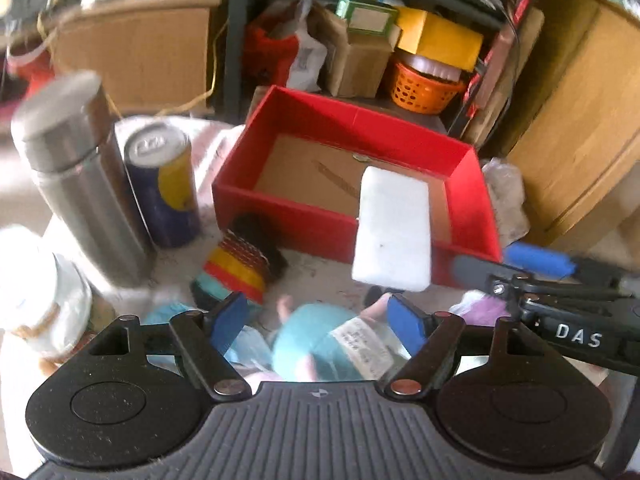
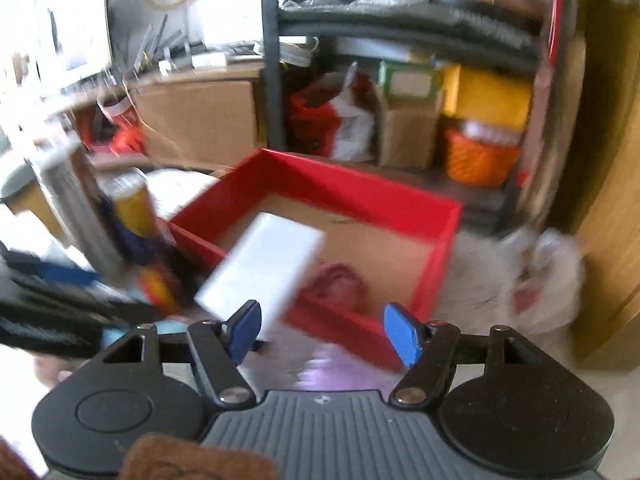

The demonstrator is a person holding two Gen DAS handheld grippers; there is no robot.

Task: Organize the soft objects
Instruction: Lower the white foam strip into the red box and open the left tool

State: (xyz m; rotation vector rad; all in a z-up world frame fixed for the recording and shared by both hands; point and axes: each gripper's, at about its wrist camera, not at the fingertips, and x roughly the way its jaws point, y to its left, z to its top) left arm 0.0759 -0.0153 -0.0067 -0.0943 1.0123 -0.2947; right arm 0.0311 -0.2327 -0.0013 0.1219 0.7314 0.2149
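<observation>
- Two grippers show in our views.
- We see a red box on the table; a pink thing lies inside.
- Flask and can stand beside its left wall.
- Our left gripper gapes over a teal plush, not touching it.
- Our right gripper stands part open; whether it grips the white sponge above the box's near wall, we cannot tell.
</observation>
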